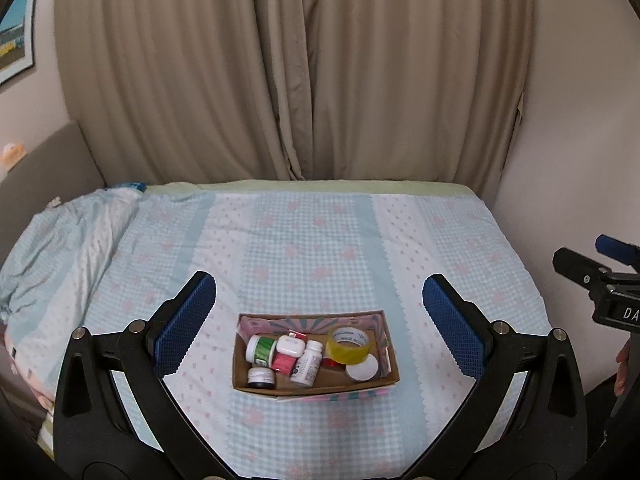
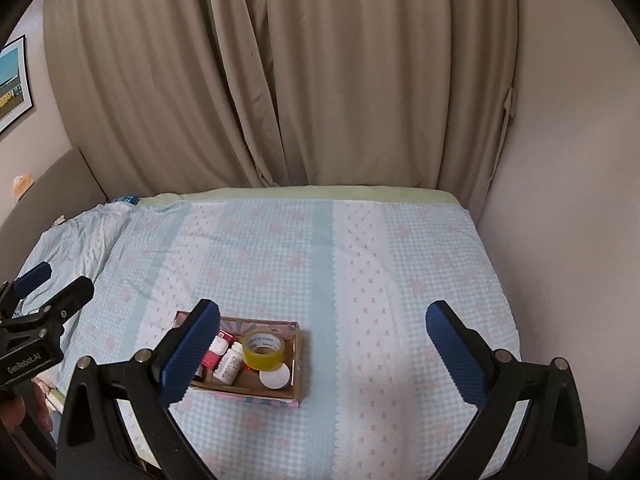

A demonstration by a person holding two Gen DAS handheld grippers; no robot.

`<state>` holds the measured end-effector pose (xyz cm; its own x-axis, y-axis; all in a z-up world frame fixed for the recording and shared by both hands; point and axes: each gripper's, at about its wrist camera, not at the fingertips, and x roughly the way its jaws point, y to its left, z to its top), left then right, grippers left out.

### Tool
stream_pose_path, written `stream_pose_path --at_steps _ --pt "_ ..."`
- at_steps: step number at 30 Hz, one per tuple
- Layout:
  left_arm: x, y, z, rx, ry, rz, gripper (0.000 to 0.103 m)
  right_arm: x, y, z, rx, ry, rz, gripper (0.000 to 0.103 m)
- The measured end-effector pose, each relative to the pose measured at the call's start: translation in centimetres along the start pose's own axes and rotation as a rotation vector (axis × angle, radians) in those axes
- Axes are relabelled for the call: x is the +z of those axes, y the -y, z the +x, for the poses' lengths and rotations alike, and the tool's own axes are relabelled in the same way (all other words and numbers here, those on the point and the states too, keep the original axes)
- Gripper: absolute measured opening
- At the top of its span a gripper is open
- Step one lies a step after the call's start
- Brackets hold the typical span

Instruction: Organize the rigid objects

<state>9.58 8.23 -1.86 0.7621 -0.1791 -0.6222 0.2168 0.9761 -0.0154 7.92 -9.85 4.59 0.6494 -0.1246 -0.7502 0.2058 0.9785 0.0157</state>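
Note:
A shallow cardboard box (image 1: 384, 376) sits on the bed near its front edge. It holds a yellow tape roll (image 1: 349, 345), a white bottle (image 1: 307, 362), a green-labelled jar (image 1: 262, 349), a small dark jar (image 1: 261, 378), a white case (image 1: 290, 346), a pink-red item (image 1: 283, 363) and a white round lid (image 1: 362, 371). My left gripper (image 1: 319, 304) is open and empty, above and behind the box. My right gripper (image 2: 323, 332) is open and empty, just right of the box (image 2: 298, 364); its left finger (image 2: 190, 354) hides the box's left part. The tape roll (image 2: 264, 354) and bottle (image 2: 229, 366) show there.
The bed carries a light blue checked sheet (image 1: 320, 240) with a rumpled pillow (image 1: 60, 248) at the left. Beige curtains (image 1: 296, 72) hang behind the bed. A wall (image 2: 560, 200) runs along the bed's right side. A headboard (image 1: 48, 164) stands at the left.

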Motion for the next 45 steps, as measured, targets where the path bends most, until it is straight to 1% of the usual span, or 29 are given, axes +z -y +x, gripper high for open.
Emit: stream_pose_path --at_steps 5,11,22,45 --pt "-0.3 -0.2 -0.4 -0.021 0.001 -0.022 0.103 -0.1 -0.1 -0.8 -0.019 0.025 -0.012 0.103" --pt "-0.3 -0.2 -1.1 -0.016 0.025 -0.016 0.103 -0.1 -0.1 -1.6 -0.037 0.059 -0.012 0.103" --pt "-0.4 -0.4 -1.7 -0.006 0.063 -0.012 0.103 0.0 0.0 -2.1 -0.041 0.07 -0.001 0.103" --pt "-0.1 -0.4 -1.5 0.006 0.072 0.001 0.103 0.0 -0.2 -1.7 -0.039 0.081 0.006 0.103"
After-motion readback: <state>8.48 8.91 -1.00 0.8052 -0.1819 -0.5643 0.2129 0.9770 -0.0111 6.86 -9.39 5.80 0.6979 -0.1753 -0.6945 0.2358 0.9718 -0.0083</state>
